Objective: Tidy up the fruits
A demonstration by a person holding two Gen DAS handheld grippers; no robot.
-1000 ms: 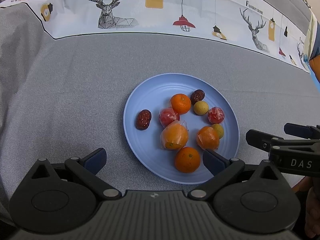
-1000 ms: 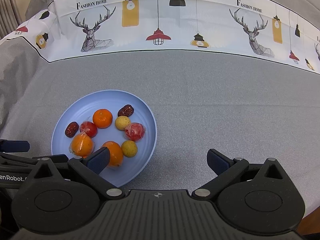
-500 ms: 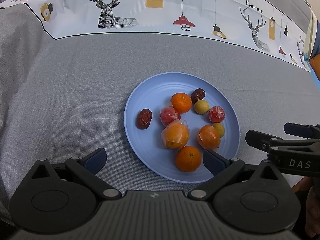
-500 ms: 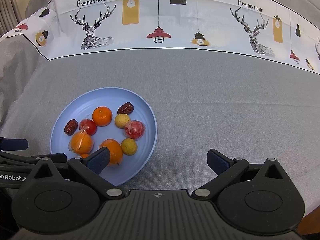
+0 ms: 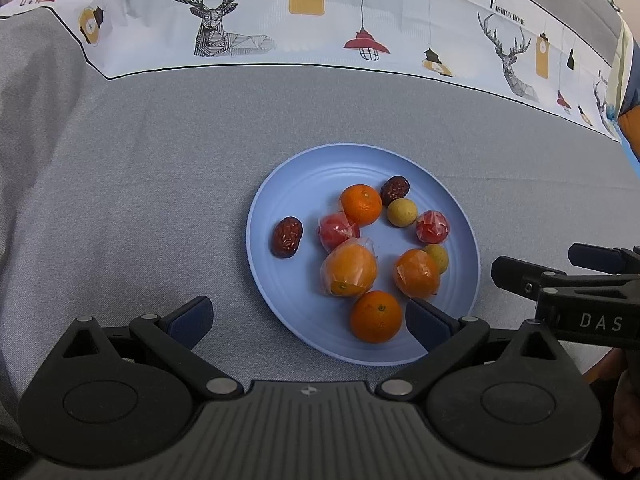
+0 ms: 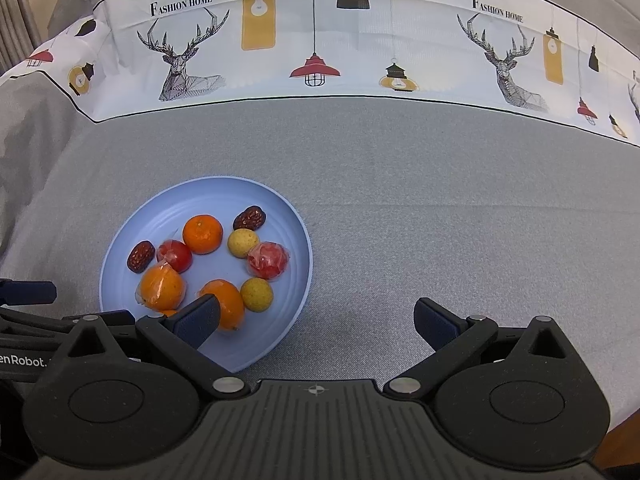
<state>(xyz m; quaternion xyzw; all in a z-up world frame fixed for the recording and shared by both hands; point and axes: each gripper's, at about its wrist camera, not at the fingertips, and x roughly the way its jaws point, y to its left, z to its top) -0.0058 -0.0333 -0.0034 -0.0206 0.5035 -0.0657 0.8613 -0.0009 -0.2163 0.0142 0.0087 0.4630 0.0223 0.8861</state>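
A light blue plate [image 5: 304, 184] sits on the grey tablecloth and holds several fruits: bare oranges [image 5: 361, 204], wrapped oranges [image 5: 349, 268], two wrapped red fruits [image 5: 337, 231], two small yellow fruits [image 5: 401, 212] and two dark red dates [image 5: 286, 237]. My left gripper [image 5: 308, 320] is open and empty at the plate's near edge. My right gripper [image 6: 316, 320] is open and empty to the right of the plate [image 6: 208, 192]; it also shows in the left wrist view [image 5: 560, 280].
A white patterned band [image 6: 320, 48] with deer and lamps runs across the far side of the grey tablecloth [image 6: 440, 200]. The table's near right edge shows at the right [image 6: 624, 412].
Both grippers have drawn back slightly; the plate sits a little higher in both views. Both stay open and empty.
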